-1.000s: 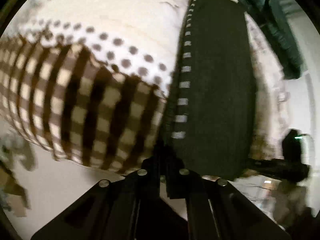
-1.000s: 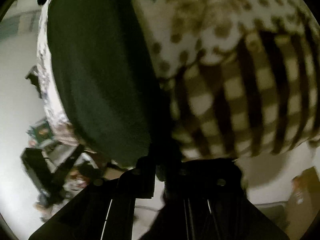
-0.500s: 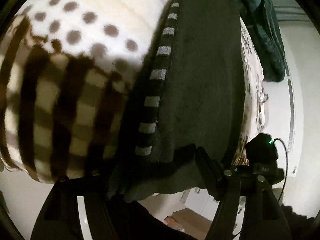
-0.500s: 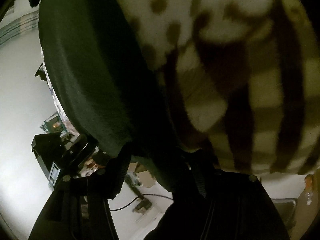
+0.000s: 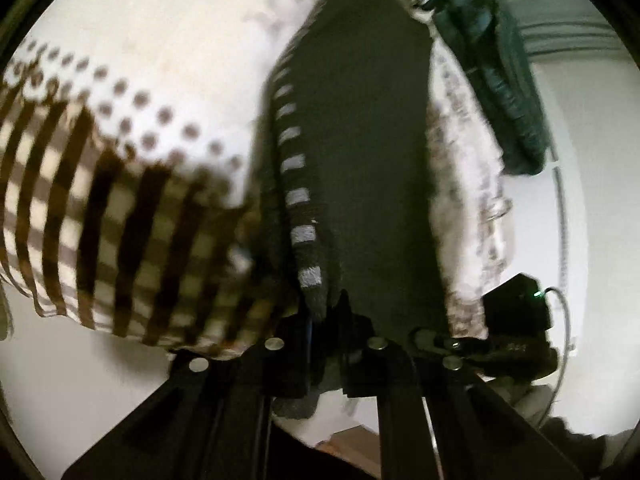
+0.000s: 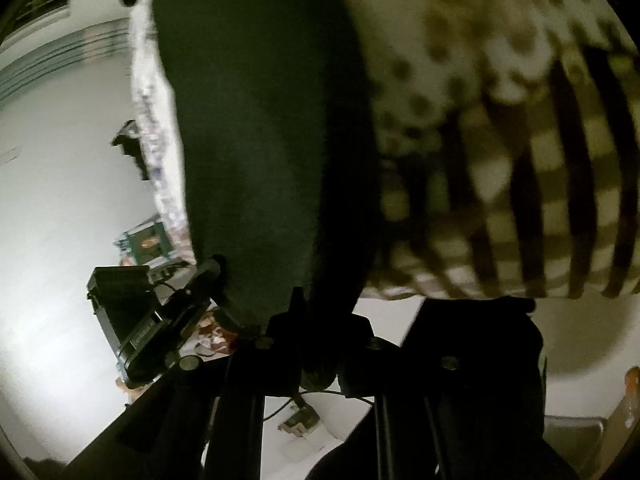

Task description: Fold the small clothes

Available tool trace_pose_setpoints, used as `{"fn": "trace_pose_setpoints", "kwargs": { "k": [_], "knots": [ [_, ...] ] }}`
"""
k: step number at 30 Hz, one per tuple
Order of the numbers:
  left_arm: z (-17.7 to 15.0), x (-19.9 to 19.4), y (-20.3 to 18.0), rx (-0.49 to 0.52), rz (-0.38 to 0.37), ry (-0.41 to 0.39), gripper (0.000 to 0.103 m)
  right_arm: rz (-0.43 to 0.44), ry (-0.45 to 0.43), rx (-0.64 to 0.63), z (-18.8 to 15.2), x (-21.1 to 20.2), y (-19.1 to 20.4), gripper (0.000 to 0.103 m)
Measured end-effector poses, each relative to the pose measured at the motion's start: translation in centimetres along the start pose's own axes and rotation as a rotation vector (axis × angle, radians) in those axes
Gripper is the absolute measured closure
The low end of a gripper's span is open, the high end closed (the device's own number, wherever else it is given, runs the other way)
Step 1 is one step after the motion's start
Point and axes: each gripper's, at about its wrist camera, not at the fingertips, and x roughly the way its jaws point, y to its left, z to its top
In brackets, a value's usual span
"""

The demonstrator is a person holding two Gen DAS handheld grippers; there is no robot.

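Observation:
A dark green garment (image 5: pixel 360 152) with a row of grey squares along one edge lies stretched over a white, brown-dotted and brown-checked cover (image 5: pixel 120 200). My left gripper (image 5: pixel 326 320) is shut on the garment's near corner by the grey-square edge. In the right wrist view the same dark garment (image 6: pixel 256 140) fills the middle, and my right gripper (image 6: pixel 316 320) is shut on its other near corner. Each gripper shows in the other's view: the right one (image 5: pixel 516 332) beside the garment's far edge, the left one (image 6: pixel 160 320) likewise.
A dark teal jacket (image 5: pixel 508 92) lies at the far right of the surface. A patterned white cloth (image 5: pixel 468 200) shows beyond the garment's edge. White floor and small clutter (image 6: pixel 300 420) show below the surface edge in the right wrist view.
Half a second ago both grippers stood open around the garment's near edge. Now both have closed on its corners, and the views have pulled back a little from the cover.

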Motion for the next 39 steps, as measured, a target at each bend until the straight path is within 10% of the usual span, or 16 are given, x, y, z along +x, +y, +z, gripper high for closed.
{"fn": "trace_pose_setpoints", "kwargs": {
  "k": [8, 15, 24, 28, 31, 39],
  "knots": [
    [6.4, -5.8, -4.9, -0.054, -0.148, -0.213, 0.098, 0.114, -0.137, -0.084, 3.2, -7.4, 7.4, 0.091],
    [17.4, -4.7, -6.4, 0.012, -0.192, -0.332, 0.099, 0.088, -0.269, -0.165, 13.9, -11.3, 13.8, 0.091],
    [28.7, 1.1, -2.0, -0.032, -0.113, -0.252, 0.092, -0.07, -0.223, -0.002, 29.6, -7.3, 13.3, 0.091],
    [28.1, 1.3, -0.8, 0.02, -0.037, -0.184, 0.054, -0.077, -0.156, 0.063, 32.8, -5.7, 12.0, 0.071],
    [26.1, 1.3, -2.4, 0.111, -0.038, -0.114, 0.054, -0.057, -0.183, 0.053, 31.7, -6.7, 11.3, 0.049],
    [22.7, 7.4, -6.6, 0.297, 0.197, 0.015, 0.055, -0.125, -0.214, 0.022, 27.7, -8.6, 10.8, 0.049]
  ]
}}
